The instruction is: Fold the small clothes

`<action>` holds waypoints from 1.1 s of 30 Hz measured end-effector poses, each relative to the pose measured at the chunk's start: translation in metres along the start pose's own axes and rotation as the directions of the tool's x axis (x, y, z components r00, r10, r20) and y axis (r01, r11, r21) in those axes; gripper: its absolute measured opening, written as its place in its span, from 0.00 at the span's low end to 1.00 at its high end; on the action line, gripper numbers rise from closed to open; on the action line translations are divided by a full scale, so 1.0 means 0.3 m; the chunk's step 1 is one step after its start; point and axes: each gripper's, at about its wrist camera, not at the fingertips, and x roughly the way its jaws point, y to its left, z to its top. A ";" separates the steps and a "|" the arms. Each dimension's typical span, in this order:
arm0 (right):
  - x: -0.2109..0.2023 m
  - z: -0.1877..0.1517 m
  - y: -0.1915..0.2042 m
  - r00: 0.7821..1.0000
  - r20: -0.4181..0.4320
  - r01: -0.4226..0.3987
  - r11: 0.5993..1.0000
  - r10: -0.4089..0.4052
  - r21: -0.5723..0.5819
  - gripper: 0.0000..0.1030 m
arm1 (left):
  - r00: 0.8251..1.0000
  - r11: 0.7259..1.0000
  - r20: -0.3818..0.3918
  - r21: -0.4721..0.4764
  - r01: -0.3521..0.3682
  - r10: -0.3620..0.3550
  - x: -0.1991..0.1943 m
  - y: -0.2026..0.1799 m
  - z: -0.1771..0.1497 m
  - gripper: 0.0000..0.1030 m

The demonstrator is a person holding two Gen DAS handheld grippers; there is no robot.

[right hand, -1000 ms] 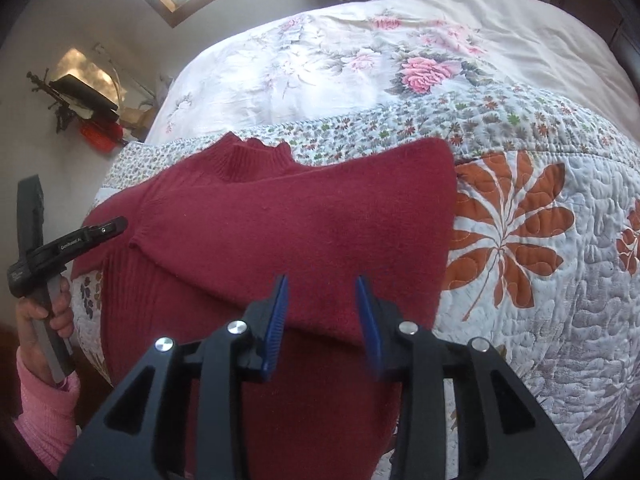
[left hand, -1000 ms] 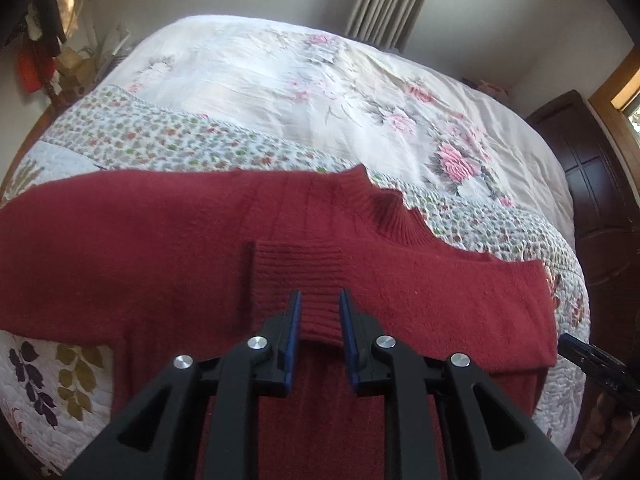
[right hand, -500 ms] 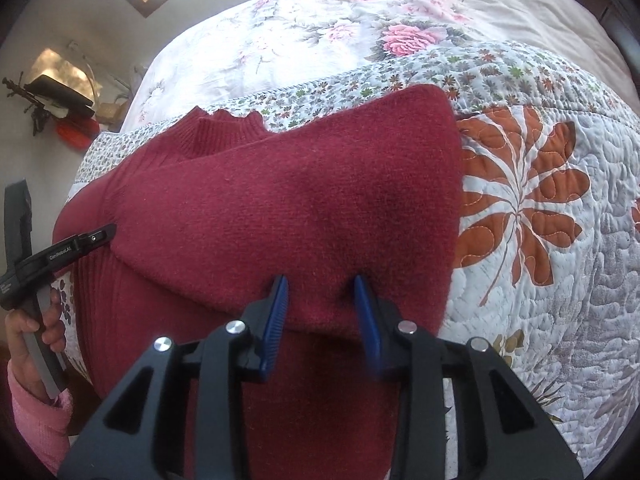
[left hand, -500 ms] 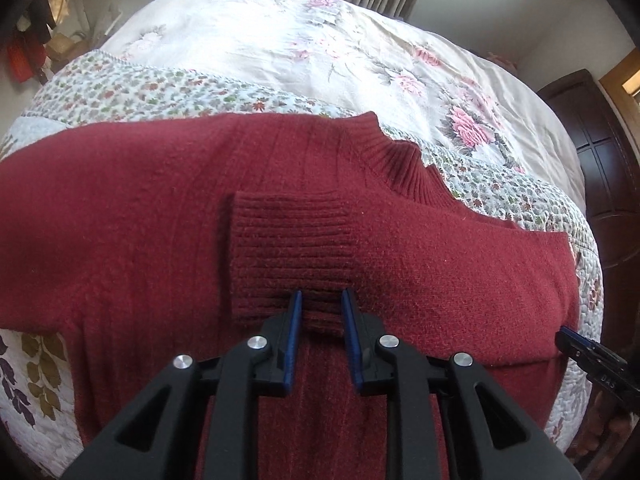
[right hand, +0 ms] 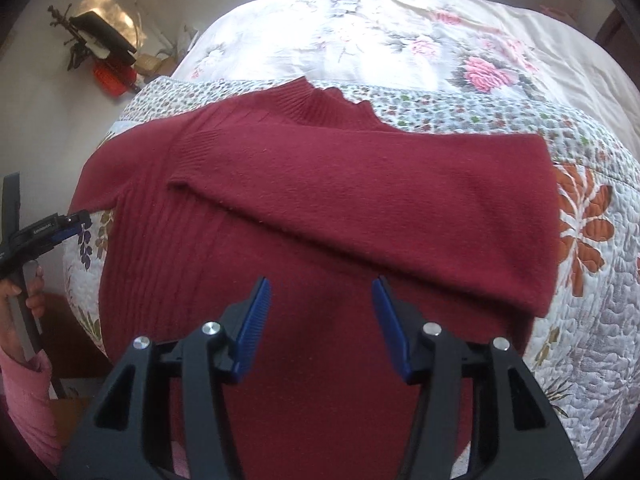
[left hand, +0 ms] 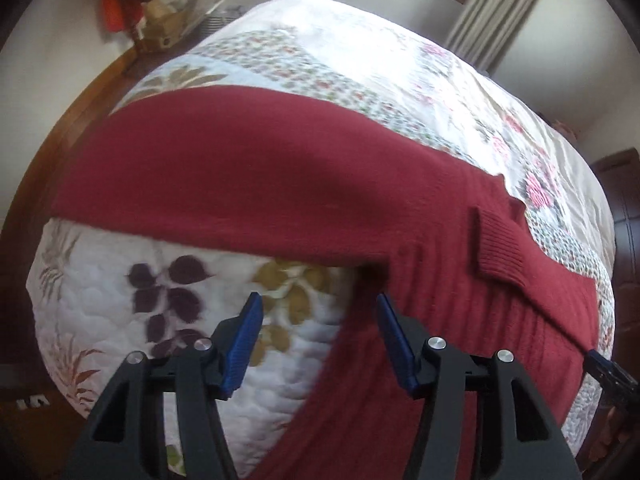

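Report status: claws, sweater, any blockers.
Left claw open, empty. Right claw open, empty. Sweater flat on bed, right sleeve folded across chest, left sleeve out. No blockers.

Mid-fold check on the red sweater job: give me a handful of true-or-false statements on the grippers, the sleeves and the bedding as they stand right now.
1. The left gripper is shut on the ribbed cuff. False: its jaws stand open and empty, with the cuff lying apart from them on the sweater.
2. The right gripper is open and holds nothing. True.
3. One sleeve of the dark red knit sweater lies folded across its chest. True.
4. The other sleeve is folded in too. False: it stretches out flat over the quilted leaf-print bedspread.
5. The sweater's collar points toward the grippers. False: it points away, toward the floral bedding.
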 end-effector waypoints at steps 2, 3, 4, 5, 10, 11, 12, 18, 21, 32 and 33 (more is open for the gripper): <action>0.026 0.010 0.046 1.000 -0.017 -0.009 1.000 0.009 -0.017 0.52 | 1.000 0.998 0.022 -0.060 -0.017 0.018 -0.033 0.126 0.018 0.56; 0.037 0.013 0.069 1.000 -0.023 -0.012 1.000 0.012 -0.023 0.52 | 0.999 0.996 0.029 -0.087 -0.030 0.033 -0.043 0.180 0.029 0.56; 0.049 0.019 0.094 0.999 -0.029 -0.016 0.999 0.015 -0.030 0.52 | 0.999 0.992 0.033 -0.121 -0.038 0.042 -0.052 0.243 0.040 0.56; 0.060 0.022 0.124 0.999 -0.033 -0.020 0.999 0.019 -0.040 0.52 | 0.998 0.986 0.034 -0.160 -0.038 0.044 -0.058 0.306 0.048 0.56; 0.088 0.043 0.254 0.998 -0.046 -0.043 0.993 0.038 -0.108 0.52 | 0.999 0.964 0.024 -0.266 -0.028 0.036 -0.038 0.501 0.077 0.53; 0.094 0.046 0.280 0.998 -0.049 -0.047 0.991 0.041 -0.123 0.53 | 0.999 0.961 0.018 -0.274 -0.027 0.034 -0.028 0.522 0.083 0.53; 0.099 0.049 0.301 0.998 -0.051 -0.049 0.990 0.043 -0.132 0.54 | 0.999 0.959 0.013 -0.283 -0.030 0.035 -0.018 0.544 0.089 0.53; 0.139 0.048 0.406 0.997 -0.067 -0.049 0.984 0.038 -0.169 0.55 | 1.000 0.949 0.027 -0.315 0.001 0.008 0.017 0.652 0.132 0.52; 0.151 0.046 0.430 0.997 -0.070 -0.041 0.985 0.029 -0.168 0.55 | 0.999 0.939 0.031 -0.343 0.021 -0.011 0.043 0.694 0.162 0.52; 0.175 0.035 0.445 0.997 -0.075 -0.004 0.989 -0.007 -0.148 0.56 | 0.994 0.898 0.064 -0.427 0.106 -0.087 0.112 0.791 0.262 0.44; 0.177 0.034 0.445 0.997 -0.075 -0.003 0.989 -0.008 -0.146 0.56 | 0.995 0.897 0.065 -0.431 0.102 -0.082 0.118 0.796 0.267 0.41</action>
